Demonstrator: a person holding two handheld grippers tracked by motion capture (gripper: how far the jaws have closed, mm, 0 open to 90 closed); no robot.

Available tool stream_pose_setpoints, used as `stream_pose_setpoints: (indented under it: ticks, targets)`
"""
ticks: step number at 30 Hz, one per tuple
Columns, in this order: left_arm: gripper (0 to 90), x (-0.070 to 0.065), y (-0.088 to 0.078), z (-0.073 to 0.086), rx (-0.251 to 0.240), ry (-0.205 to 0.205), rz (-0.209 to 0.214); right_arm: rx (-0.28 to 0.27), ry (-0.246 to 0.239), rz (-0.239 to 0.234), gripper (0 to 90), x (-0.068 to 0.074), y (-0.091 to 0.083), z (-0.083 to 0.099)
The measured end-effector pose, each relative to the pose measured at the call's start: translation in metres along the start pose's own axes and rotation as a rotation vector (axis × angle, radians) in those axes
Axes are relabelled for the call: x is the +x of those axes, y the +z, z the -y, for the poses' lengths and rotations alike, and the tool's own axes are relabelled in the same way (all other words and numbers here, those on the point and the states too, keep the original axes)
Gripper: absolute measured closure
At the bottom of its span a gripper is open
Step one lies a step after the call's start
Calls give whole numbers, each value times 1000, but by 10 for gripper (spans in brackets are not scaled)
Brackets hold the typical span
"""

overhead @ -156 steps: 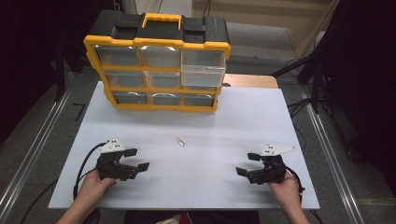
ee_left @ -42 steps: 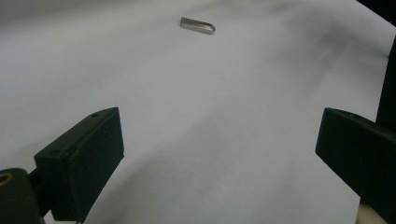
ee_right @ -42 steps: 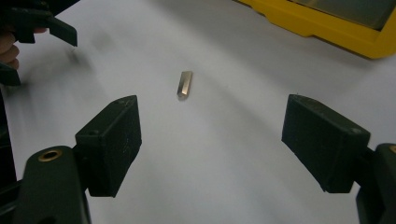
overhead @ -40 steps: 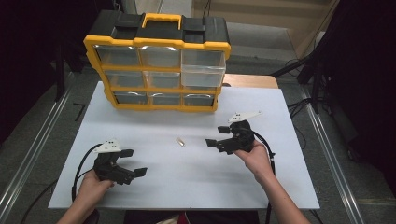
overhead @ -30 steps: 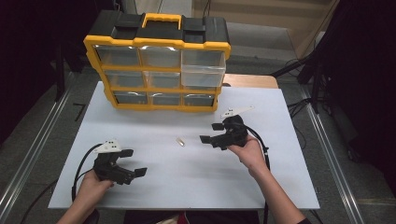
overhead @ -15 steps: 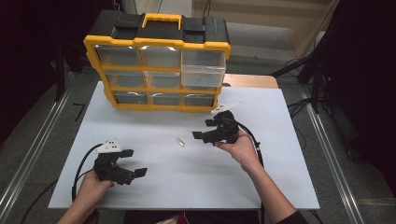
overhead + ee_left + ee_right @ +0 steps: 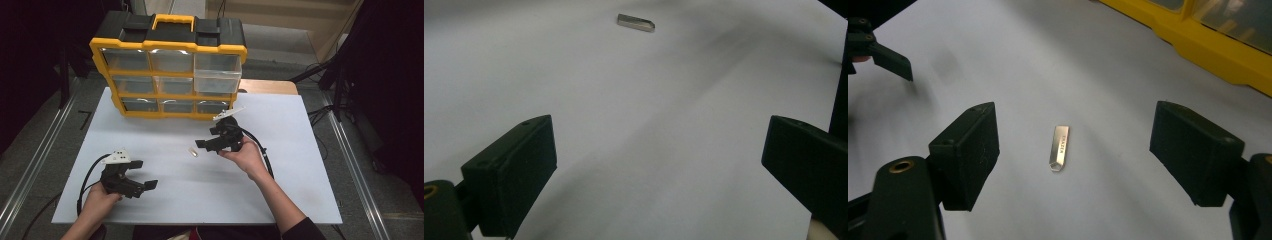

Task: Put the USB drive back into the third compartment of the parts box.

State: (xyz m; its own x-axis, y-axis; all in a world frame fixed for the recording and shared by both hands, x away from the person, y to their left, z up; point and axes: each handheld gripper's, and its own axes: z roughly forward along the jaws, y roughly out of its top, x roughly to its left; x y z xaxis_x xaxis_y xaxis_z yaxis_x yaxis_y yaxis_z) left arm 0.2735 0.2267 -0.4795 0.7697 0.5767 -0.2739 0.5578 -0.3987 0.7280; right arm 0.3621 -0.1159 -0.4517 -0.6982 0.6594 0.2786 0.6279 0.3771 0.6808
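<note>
The small metal piece (image 7: 1060, 148) lay flat on the white table (image 7: 300, 190), between the organizer (image 7: 170, 75) and the person. The right gripper (image 7: 210, 144) hovered just beside it with jaws spread wide, the piece's long axis seemingly running along the gripper's line of sight between them. The left gripper (image 7: 142, 185), also spread, sat well apart near the table's front edge, so the right hand was nearer.
</note>
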Motion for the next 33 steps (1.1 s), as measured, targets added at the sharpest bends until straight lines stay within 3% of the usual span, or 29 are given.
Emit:
stream_pose_setpoints:
  ticks: [9,22,33]
  targets:
    - [19,0,0,0,5,2,3,16,0,-33,182,3,14,-4]
    - [20,-2,0,1,12,10,0,79,6,-40,194,9,35,-3]
    - [20,-3,-3,3,11,8,-2,115,6,-8,228,6,48,2]
